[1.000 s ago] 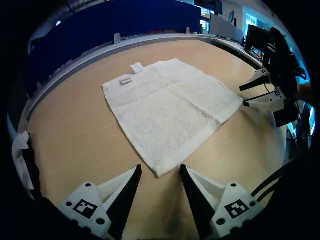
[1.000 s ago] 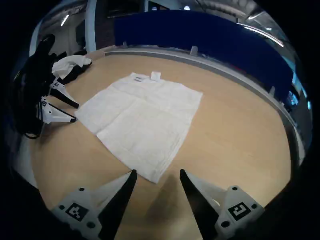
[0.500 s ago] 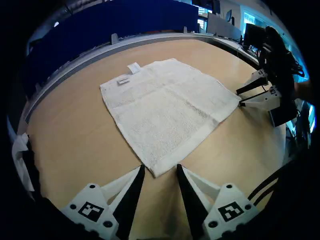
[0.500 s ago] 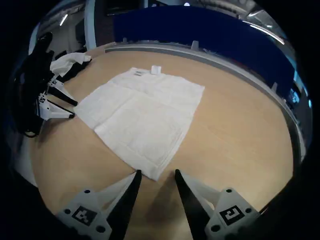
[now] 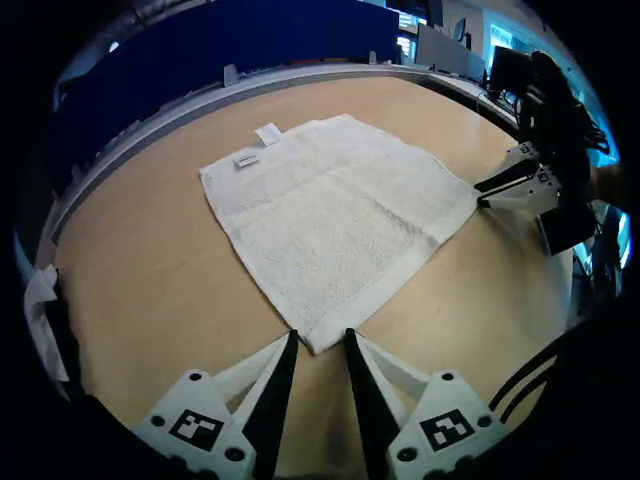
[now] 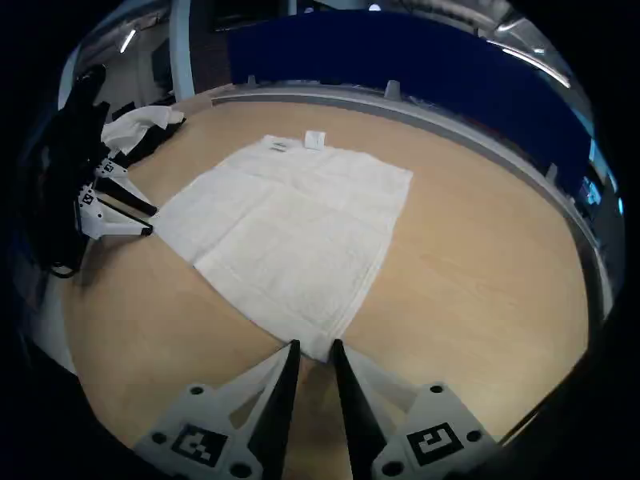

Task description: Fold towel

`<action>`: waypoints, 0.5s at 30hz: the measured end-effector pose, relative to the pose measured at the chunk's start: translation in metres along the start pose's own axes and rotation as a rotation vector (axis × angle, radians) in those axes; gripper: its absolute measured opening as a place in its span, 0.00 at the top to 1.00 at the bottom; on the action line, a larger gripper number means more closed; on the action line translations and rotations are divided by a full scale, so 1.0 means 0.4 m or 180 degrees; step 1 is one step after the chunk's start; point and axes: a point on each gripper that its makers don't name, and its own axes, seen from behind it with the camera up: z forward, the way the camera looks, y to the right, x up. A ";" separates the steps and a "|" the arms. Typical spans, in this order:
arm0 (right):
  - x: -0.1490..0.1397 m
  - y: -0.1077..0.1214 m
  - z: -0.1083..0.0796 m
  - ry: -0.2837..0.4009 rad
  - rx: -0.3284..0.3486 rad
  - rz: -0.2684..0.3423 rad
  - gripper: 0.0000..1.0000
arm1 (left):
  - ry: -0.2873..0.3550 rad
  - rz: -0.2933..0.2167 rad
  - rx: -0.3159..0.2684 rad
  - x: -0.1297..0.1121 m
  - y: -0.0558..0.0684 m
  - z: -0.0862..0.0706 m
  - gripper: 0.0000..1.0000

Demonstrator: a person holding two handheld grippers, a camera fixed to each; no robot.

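A white towel [image 5: 336, 208] lies flat and spread out on the wooden table [image 5: 144, 264], with small labels at its far edge. In the left gripper view, my left gripper [image 5: 318, 336] has its fingers narrowed around the towel's near corner, and a gap still shows. The right gripper [image 5: 480, 198] is at the towel's right corner. In the right gripper view, my right gripper [image 6: 314, 346] straddles another corner of the towel [image 6: 296, 224], its fingers close together but apart. The left gripper [image 6: 152, 222] rests at the towel's left corner.
A blue partition [image 5: 240, 40] runs along the table's far edge. Past the left gripper, a crumpled white cloth [image 6: 140, 124] lies on dark items at the table end. Monitors [image 5: 512, 72] stand beyond the right side. Bare wood surrounds the towel.
Both grippers moved forward so a towel corner now sits between each pair of fingers. Both pairs of fingers have narrowed, the right pair more. The towel has not shifted.
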 end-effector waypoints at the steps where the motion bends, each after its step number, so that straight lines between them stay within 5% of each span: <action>1: 0.000 0.001 0.000 -0.0003 -0.0001 0.0006 0.72 | 0.0000 0.0001 0.0004 0.000 -0.001 0.001 0.66; 9: 0.007 0.009 0.000 0.0007 -0.0011 0.0047 0.83 | -0.0011 0.0051 0.0033 0.000 -0.002 0.002 0.87; 15: 0.020 0.007 -0.005 0.0044 0.0004 0.0081 0.92 | -0.0003 0.0082 0.0042 -0.003 -0.004 -0.004 0.90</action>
